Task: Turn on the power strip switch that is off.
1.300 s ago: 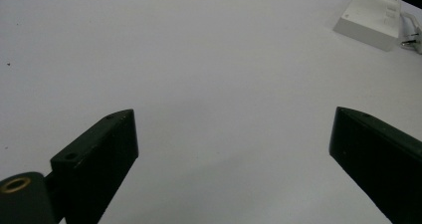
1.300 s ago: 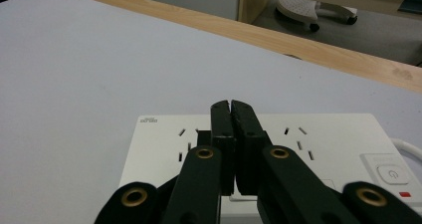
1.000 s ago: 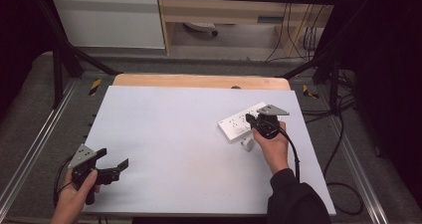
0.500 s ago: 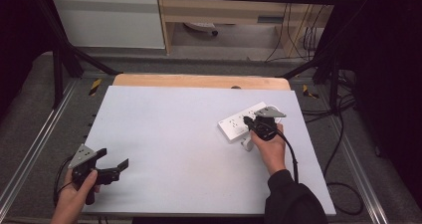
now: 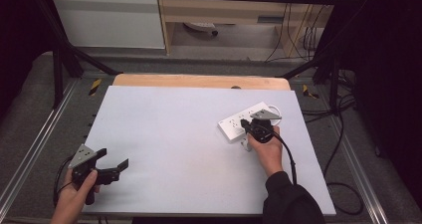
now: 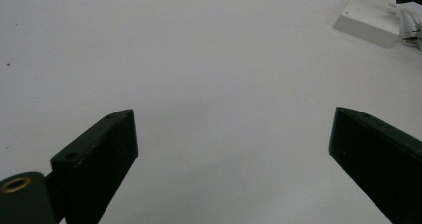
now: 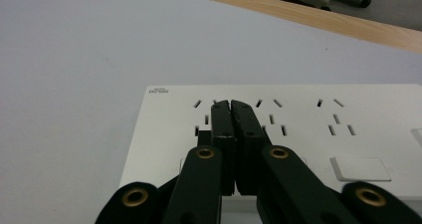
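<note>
Right gripper (image 7: 231, 104): jaws pressed together, nothing visible between them, tips lying over the socket face of the white power strip (image 7: 308, 134). From its own camera the closed tips sit among the slot openings at the strip's near-left end; a small printed label shows beyond and to the left of the tips, a flat rocker switch off to the right. Whether the tips touch the plastic or hover just above it, cannot tell. High view: right gripper (image 5: 247, 126) held in the right hand (image 5: 266, 149), grey plate on top, cable trailing back along the sleeve. Power strip (image 5: 234, 123) lies diagonally under and ahead of it, on the right half of the white table (image 5: 174, 134).

Left gripper (image 6: 234, 134): jaws spread wide, nothing between them, bare table surface ahead. Power strip end (image 6: 370, 17) far ahead, to the right. High view: left gripper (image 5: 112, 169) in the left hand (image 5: 74, 194) at the table's near-left corner, well apart from the strip
</note>
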### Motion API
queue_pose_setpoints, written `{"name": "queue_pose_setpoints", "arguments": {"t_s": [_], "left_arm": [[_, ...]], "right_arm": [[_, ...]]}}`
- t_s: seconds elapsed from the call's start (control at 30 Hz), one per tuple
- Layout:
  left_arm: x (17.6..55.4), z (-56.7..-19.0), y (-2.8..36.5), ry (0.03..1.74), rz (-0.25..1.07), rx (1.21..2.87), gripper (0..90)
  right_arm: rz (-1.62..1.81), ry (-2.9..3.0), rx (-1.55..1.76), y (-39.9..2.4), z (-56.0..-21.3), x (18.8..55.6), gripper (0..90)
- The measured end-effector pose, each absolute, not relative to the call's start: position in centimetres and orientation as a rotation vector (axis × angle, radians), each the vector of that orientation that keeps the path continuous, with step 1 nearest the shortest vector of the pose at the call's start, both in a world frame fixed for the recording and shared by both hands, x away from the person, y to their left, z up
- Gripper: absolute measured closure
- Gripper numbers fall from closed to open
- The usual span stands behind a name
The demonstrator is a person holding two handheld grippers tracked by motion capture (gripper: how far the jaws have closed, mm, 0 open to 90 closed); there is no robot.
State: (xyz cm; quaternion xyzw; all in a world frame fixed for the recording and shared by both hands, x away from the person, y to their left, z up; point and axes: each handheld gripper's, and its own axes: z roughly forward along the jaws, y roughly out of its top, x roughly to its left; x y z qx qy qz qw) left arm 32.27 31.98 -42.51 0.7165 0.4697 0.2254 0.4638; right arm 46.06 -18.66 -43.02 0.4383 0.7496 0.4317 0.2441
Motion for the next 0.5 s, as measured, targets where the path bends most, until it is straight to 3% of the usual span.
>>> {"name": "queue_pose_setpoints", "arguments": {"t_s": [0.5], "left_arm": [[32.30,-42.55,32.04,1.157,0.553,1.763,5.2]], "right_arm": [[1.160,2.060,1.212,-18.70,-43.78,46.21,89.4]]}}
